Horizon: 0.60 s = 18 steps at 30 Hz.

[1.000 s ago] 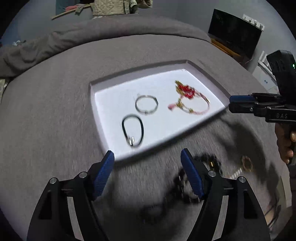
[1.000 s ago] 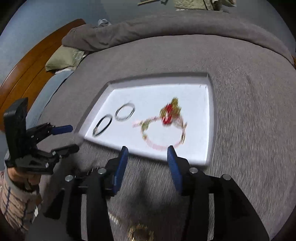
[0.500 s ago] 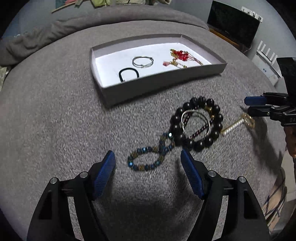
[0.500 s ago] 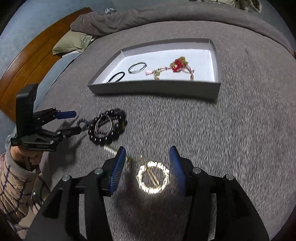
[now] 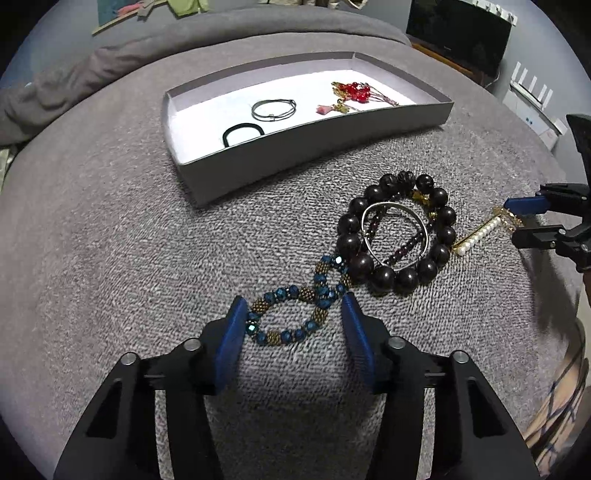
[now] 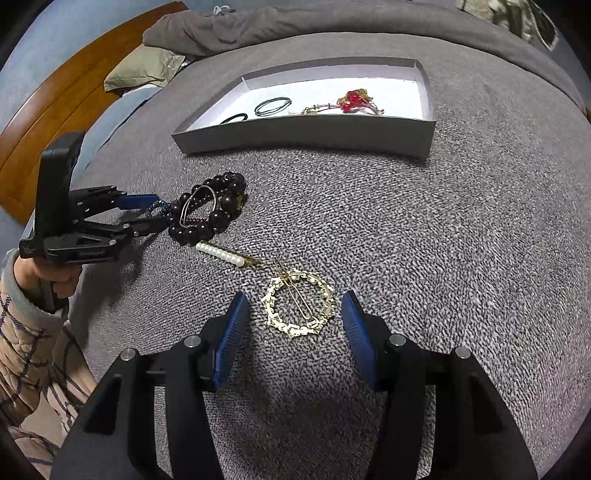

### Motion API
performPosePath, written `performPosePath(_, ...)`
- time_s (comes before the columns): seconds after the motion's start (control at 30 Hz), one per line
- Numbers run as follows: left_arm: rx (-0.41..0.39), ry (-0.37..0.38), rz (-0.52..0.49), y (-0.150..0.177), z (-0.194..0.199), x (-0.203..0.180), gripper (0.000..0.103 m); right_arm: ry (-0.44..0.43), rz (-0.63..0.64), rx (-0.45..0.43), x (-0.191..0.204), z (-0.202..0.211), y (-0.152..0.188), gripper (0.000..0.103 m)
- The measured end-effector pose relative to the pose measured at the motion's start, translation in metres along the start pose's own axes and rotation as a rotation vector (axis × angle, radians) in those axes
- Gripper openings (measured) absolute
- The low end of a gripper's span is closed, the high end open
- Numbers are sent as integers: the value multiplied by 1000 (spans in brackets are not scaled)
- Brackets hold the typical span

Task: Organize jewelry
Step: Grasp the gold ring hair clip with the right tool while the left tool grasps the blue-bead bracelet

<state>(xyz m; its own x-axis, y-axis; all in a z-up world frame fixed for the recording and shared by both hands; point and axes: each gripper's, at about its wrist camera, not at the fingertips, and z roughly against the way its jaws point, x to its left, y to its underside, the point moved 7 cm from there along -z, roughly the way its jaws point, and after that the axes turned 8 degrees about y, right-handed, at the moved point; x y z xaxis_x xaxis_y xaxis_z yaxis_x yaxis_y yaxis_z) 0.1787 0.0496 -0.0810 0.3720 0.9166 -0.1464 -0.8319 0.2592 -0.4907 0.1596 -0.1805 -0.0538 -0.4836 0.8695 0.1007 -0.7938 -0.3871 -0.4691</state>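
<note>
A grey tray (image 5: 303, 147) (image 6: 306, 136) holds a black band (image 5: 242, 132), a silver bangle (image 5: 274, 109) and a red beaded piece (image 5: 354, 92). On the grey blanket lie a blue and bronze bead bracelet (image 5: 295, 314), a dark bead bracelet (image 5: 397, 236) (image 6: 207, 214) with a silver bangle (image 5: 395, 232) on it, a pearl clip (image 5: 476, 236) (image 6: 221, 254) and a gold wreath clip (image 6: 298, 302). My left gripper (image 5: 293, 332) is open around the blue bracelet. My right gripper (image 6: 295, 325) is open around the gold clip.
The blanket covers a bed; a wooden headboard (image 6: 55, 96) and a pillow (image 6: 144, 70) lie at the left of the right wrist view. A dark screen (image 5: 461, 33) and white devices (image 5: 532, 96) stand beyond the bed's right side.
Both grippers have pulled back from over the tray and come down low to the blanket. The left now straddles the blue bracelet, the right the gold clip.
</note>
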Motion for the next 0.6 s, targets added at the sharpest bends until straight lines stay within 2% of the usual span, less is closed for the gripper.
performPosePath(0.1, 14, 13, 7, -1, -2, -4, 37, 17, 21, 2, 4, -4, -1, 53)
performPosePath(0.13, 17, 17, 10, -1, -1, -5, 29, 25, 30, 0, 5, -5, -2, 50)
performPosePath(0.17, 19, 24, 16, -1, 0, -5, 25, 31, 40, -1, 6, -5, -2, 47)
performPosePath(0.2, 20, 22, 19, 0, 2, -5, 17, 35, 48, -1, 7, -6, -2, 41)
performPosePath(0.6, -26, 40, 44, 4, 42, 4, 14, 17, 33, -33, 2, 14, -3, 41)
